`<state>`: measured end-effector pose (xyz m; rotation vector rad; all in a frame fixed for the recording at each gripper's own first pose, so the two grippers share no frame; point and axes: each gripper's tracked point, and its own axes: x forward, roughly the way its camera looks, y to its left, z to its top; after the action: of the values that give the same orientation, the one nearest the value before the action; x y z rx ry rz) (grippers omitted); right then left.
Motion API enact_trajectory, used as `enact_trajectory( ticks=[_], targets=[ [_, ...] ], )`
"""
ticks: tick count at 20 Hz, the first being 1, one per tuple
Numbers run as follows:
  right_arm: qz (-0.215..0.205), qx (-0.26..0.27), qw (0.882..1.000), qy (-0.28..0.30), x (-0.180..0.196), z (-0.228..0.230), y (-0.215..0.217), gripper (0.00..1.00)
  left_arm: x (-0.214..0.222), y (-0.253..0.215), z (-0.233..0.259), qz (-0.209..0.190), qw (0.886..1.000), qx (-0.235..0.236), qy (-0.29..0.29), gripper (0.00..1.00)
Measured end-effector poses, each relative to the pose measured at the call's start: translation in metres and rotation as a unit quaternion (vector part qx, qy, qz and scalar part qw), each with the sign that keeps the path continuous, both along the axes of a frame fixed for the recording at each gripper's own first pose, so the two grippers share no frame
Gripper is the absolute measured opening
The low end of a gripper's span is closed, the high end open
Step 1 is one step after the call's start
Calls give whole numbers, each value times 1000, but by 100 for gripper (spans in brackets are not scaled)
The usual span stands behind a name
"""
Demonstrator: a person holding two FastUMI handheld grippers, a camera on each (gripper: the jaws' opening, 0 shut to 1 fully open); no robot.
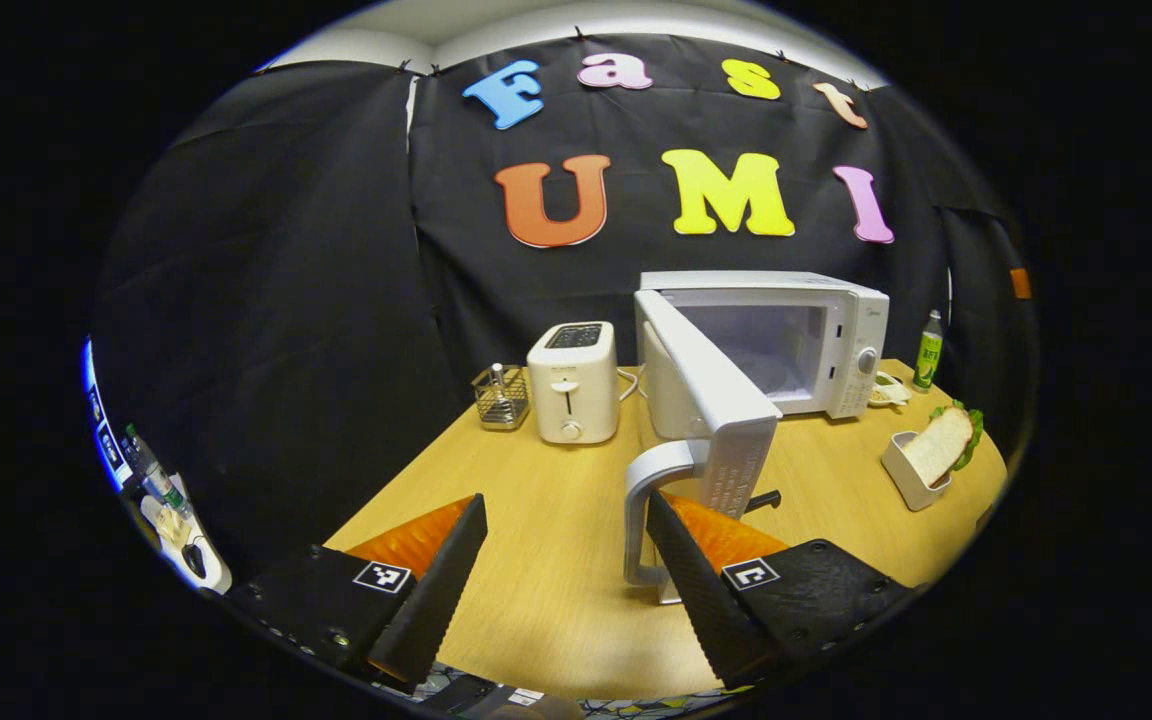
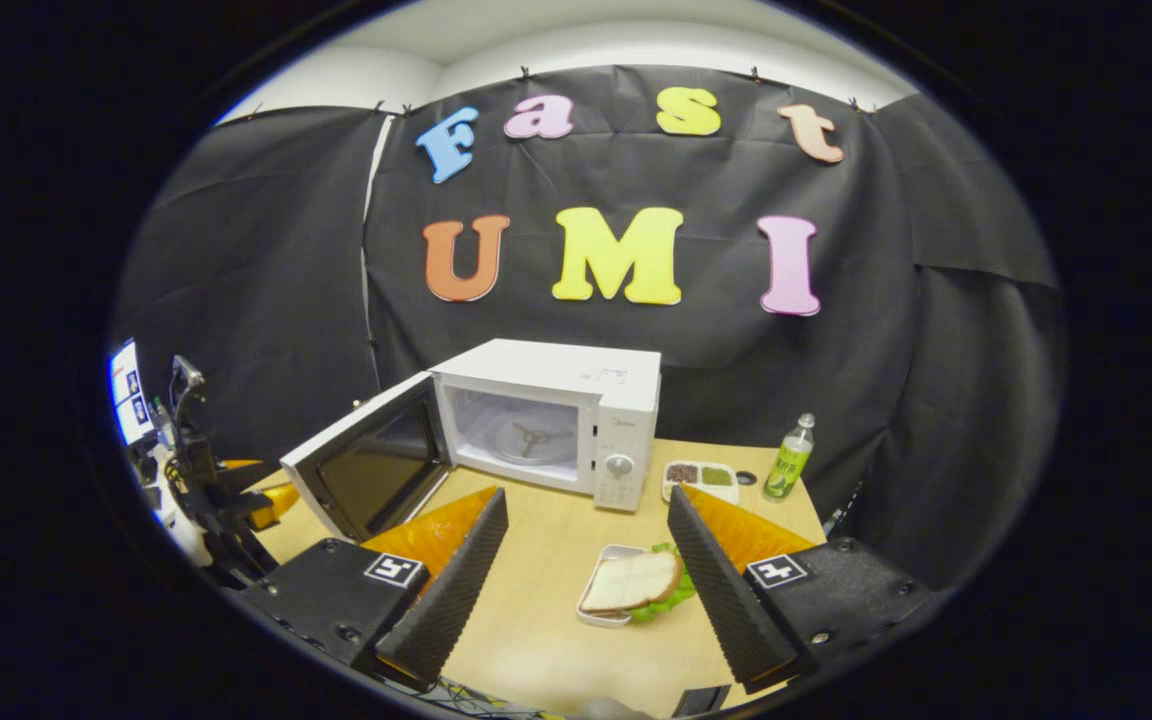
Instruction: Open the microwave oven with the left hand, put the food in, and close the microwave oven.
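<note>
The microwave (image 2: 546,425) stands at the back of the table (image 1: 546,590) with its door (image 1: 711,400) swung wide; the right gripper view shows the bare cavity and the turntable hub inside. In the left gripper view the door is seen almost edge-on, so most of the cavity is screened by it. The left gripper (image 1: 566,560) is spread wide, and the door's handle (image 1: 651,520) stands between the fingers, close against the right one; whether it touches cannot be told, and the handle's foot is hidden behind that finger.

The right gripper (image 2: 586,560) is also spread wide and holds nothing. The sandwich (image 2: 631,582) lies in a small white tray (image 2: 596,615) on the table, between and beyond its fingers; the right finger covers the sandwich's far edge, where green leaf pokes out.

A toaster (image 1: 573,382) and a wire rack (image 1: 502,397) stand left of the microwave. A bottle (image 2: 788,458) and a dish (image 2: 701,478) sit to its right; the dish's contents are too small to make out.
</note>
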<state>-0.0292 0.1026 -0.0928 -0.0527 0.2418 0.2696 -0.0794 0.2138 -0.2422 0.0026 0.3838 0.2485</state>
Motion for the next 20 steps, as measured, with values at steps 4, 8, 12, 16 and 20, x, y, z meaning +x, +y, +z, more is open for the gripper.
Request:
enact_trajectory(
  ticks=[4, 8, 12, 16, 20],
  targets=[
    [1, 1, 1000, 17, 3, -20, -2, 96, -18, 19, 4, 23, 1000, 9, 3, 97],
    [-9, 3, 999, 41, 14, -44, -22, 96, -32, 15, 6, 21, 1000, 18, 8, 97],
    [-23, 13, 996, 86, 33, -84, -51, 96, -35, 2, 17, 20, 1000, 18, 2, 97],
    [-32, 29, 989, 139, 59, -129, -80, 96, -31, -5, 41, 28, 999, 25, -20, 97],
    [-16, 74, 976, 204, 85, -170, -90, 97, -25, -27, 68, 23, 998, 34, -43, 97]
  ],
)
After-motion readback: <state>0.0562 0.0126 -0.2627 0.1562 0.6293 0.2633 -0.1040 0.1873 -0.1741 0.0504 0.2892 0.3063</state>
